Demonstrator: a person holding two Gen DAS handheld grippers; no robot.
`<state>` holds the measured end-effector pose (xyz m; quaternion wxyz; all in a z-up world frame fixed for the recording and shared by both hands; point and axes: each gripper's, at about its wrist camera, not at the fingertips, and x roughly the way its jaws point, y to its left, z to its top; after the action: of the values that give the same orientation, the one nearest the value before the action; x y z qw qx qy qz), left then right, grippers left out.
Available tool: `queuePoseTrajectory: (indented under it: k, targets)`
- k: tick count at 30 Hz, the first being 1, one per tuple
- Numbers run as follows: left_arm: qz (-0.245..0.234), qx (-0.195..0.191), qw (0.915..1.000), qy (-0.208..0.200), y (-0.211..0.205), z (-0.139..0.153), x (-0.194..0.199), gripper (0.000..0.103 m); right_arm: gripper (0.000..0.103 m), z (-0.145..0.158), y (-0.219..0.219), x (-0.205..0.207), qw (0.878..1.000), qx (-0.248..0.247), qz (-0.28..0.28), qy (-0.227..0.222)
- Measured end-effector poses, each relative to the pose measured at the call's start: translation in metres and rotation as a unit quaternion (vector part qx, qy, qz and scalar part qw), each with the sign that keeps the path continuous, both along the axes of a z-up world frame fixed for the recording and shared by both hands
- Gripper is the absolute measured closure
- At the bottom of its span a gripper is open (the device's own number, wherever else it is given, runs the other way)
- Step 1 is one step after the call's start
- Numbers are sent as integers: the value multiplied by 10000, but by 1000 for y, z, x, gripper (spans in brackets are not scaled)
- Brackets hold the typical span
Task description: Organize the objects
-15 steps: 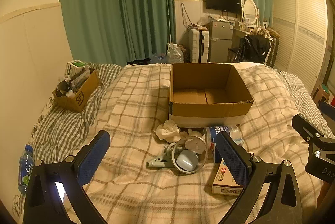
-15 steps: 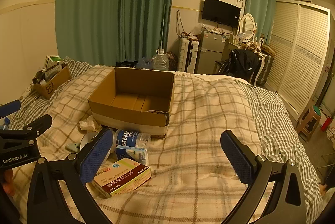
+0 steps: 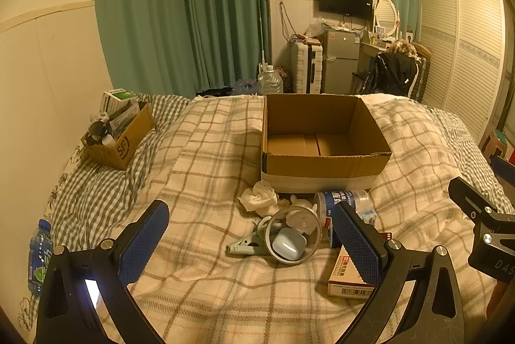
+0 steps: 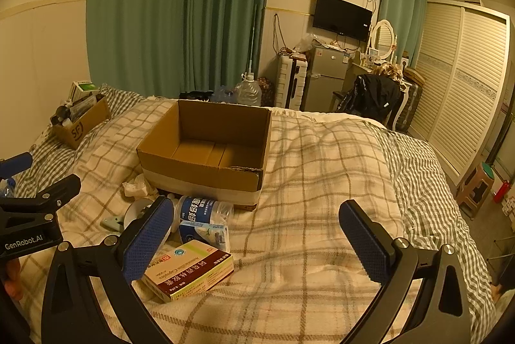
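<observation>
The open box [image 3: 322, 165] is showing matt brown corrugated cardboard with a pale band along its base, sitting on a soft woven checked blanket [image 3: 206, 157]. The medicine carton [image 4: 190, 271] is looking like smooth, slightly glossy printed card, the bottle [image 4: 206, 210] like clear shiny plastic. Both grippers' fingers [image 3: 145, 242] are wearing dimpled blue rubbery pads on matt black frames.

The left claw [image 3: 251, 242] has two black arms with silver round screws. Its fingers [image 3: 146, 239] wear bumpy blue pads. A small white light glows at 7 o'clock on its frame. The right claw [image 4: 257, 244] looks the same. White letters on the left one say "GenRobot.AI". A bit of skin shows at 8 o'clock.
</observation>
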<state>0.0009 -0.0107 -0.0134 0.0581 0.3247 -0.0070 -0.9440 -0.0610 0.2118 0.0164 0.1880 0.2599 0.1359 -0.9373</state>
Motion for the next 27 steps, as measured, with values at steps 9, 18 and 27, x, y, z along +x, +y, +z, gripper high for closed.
queuePoseTrajectory:
  k: [9,18,27]
  targets:
    - [83,-4,9999,-66,-5,-2,2,0,0,0,-5,2,9999,125,21,-2]
    - [215,19,9996,-188,-18,-6,4,0,1,2,-16,12,9995,207,241,-46]
    - [443,26,9977,-522,-29,-29,-4,0,0,-3,-22,9,9990,312,252,-206]
